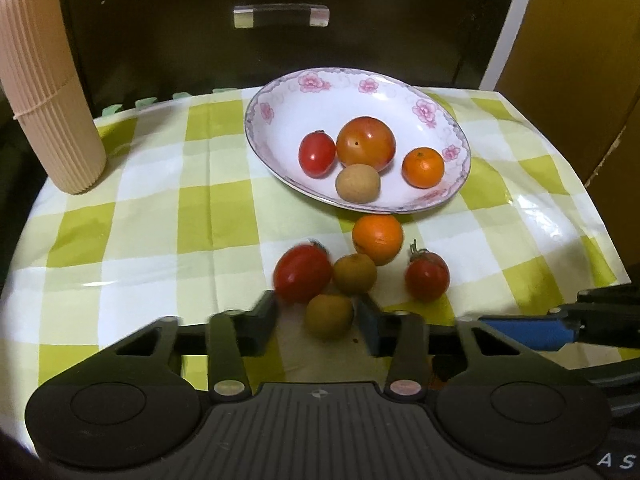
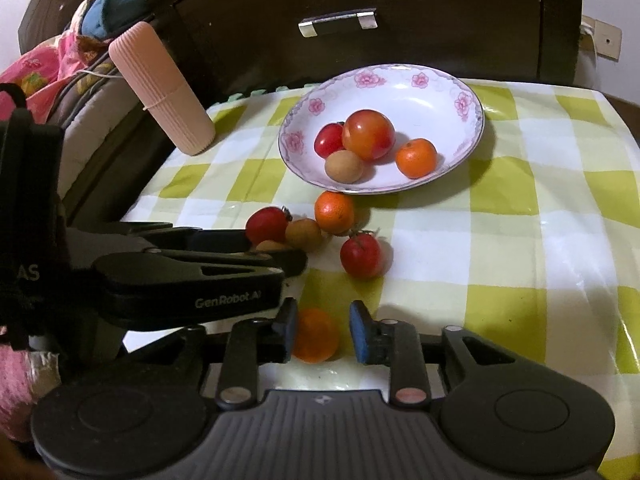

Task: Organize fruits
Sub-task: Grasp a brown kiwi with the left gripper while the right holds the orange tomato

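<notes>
Left wrist view, lower centre: left tool (image 1: pixel 318 318) open around a small round brown fruit (image 1: pixel 329 316) on the green-and-white checked desk (image 1: pixel 160 220) – right pad just beside the fruit, left pad blurred and apart from it, no squeeze visible.

Just above that: a smooth red plum tomato (image 1: pixel 302 274), a second brown round fruit (image 1: pixel 354 273), a bright orange mandarin (image 1: pixel 377 239) near the dish's front rim, and a red tomato with a green stalk (image 1: pixel 427 275) off to the right.

Upper centre: white shallow dish with pink flowers on its rim (image 1: pixel 280 92), holding a large red-orange tomato (image 1: pixel 366 143), a small red cherry tomato (image 1: pixel 317 154), a little orange citrus (image 1: pixel 423 167) and a tan round fruit (image 1: pixel 357 182).

Upper left: tall ribbed beige plastic cylinder (image 1: pixel 48 92), upright.

Right wrist view, lower centre: right tool (image 2: pixel 324 332) slightly open around an orange mandarin lying on the desk (image 2: pixel 316 334) – left pad touching it, right pad clear of it.
</notes>
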Available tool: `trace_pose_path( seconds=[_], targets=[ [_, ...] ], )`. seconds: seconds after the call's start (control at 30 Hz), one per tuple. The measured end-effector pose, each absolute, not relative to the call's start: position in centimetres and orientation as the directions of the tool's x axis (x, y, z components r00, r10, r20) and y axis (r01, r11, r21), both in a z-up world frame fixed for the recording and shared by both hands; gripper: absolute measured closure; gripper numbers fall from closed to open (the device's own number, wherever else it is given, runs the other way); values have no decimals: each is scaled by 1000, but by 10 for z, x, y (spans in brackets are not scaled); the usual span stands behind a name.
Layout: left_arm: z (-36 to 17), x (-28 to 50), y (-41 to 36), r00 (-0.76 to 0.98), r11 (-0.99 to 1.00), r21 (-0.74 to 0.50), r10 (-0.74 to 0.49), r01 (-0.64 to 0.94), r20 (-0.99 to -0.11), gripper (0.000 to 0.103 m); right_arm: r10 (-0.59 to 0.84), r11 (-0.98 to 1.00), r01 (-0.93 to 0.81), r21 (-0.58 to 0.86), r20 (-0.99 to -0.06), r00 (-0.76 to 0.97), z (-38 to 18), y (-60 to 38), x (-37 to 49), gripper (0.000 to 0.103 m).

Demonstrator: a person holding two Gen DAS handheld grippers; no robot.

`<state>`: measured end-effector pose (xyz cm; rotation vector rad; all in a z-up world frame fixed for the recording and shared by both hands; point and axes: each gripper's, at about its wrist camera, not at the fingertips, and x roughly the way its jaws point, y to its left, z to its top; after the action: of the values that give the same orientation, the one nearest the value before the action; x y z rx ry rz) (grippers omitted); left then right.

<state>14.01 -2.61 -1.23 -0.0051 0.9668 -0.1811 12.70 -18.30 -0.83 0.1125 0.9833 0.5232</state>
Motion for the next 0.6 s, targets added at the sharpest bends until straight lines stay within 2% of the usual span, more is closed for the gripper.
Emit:
trace_pose_path(
  seconds=[0.17,0.23,0.6],
  targets=[
    [-11,138,-29,557,984,-79,-157,161,-816,67,472,870,-373,323,-765,438,-10,-184,125,66],
    [-11,136,-30,553,983,-78,-160,169,-817,70,474,868,-375,326,-768,430,-11,-184,125,60],
    [-4,125,-25,552,984,-40,-130,172,-824,70,487,852,-416,317,-771,410,-15,-172,120,60]
  ],
)
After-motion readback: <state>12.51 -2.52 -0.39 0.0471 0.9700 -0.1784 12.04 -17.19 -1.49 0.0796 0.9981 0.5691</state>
